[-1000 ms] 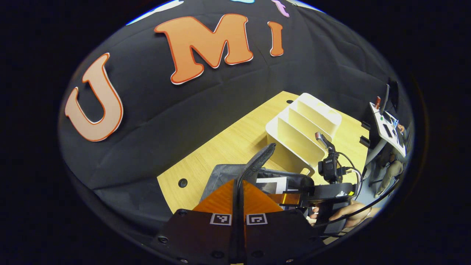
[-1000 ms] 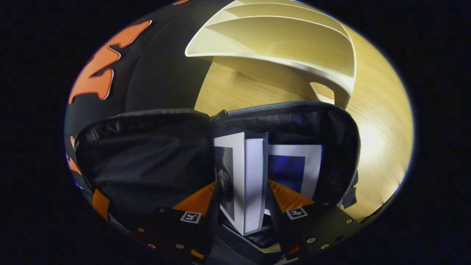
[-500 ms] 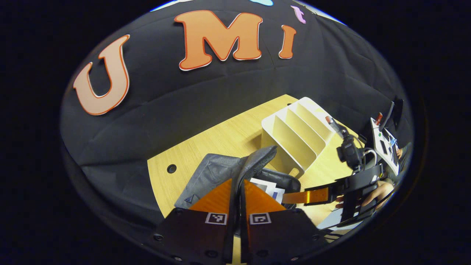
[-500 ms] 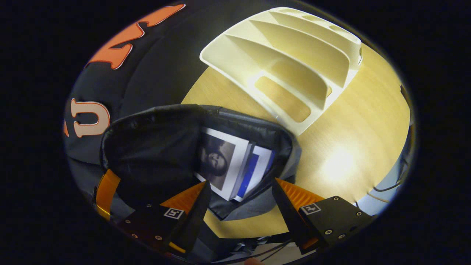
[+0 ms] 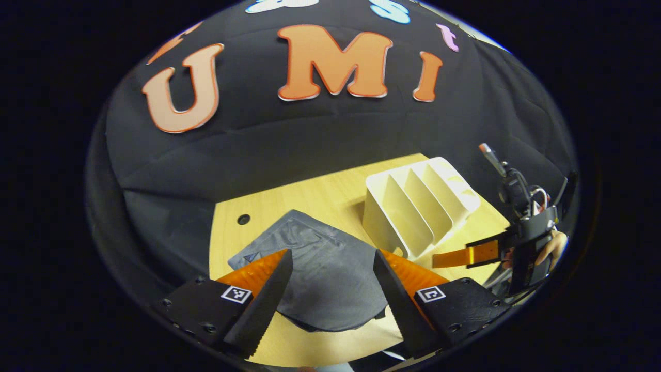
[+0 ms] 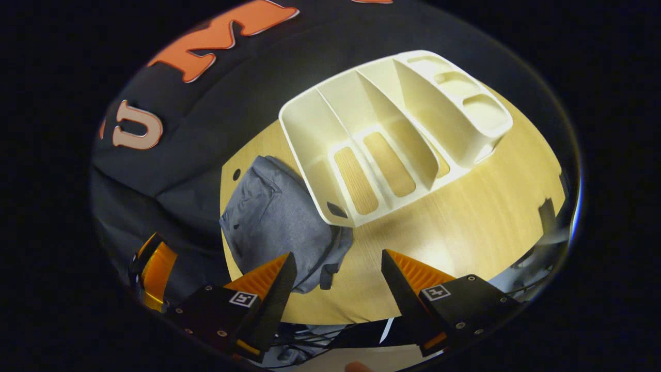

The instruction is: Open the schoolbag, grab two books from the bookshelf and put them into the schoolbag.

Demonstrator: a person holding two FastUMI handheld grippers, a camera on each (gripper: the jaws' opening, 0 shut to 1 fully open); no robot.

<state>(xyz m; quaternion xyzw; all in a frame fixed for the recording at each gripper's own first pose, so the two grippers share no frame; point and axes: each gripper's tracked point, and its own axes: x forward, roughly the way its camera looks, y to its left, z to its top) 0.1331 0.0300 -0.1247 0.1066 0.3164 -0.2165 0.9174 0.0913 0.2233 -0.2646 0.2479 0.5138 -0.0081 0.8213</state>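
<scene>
Now, in the left gripper view, the left gripper (image 5: 330,289) sits at the bottom of the frame with its 2 fingers spread wide and nothing between them but air above the schoolbag (image 5: 320,274). That grey bag lies flat on the wooden table (image 5: 310,201) at lower centre, its flap down, reaching from the left finger across to the right one. A small round hole (image 5: 244,219) marks the tabletop at centre left, just beyond the bag's far corner. To the right of the bag, close beside it, stands the cream bookshelf (image 5: 418,206) with its upright dividers, and its slots hold no books. Further right, at the frame's right edge, the right gripper (image 5: 454,257) hangs above the table edge, held by a hand (image 5: 550,248); 1 of its fingers points left toward the shelf.

In the right gripper view, the other gripper's finger shows at lower left, past the table's edge. The bag (image 6: 281,222) lies at centre left, closed and flat on the table (image 6: 465,217). The right gripper (image 6: 335,281) is at the bottom with its fingers wide apart, gripping nothing, high above the tabletop. The shelf (image 6: 392,134) fills the upper centre and right, touching or overlapping the bag's right edge, its compartments bare down to the wood.
</scene>
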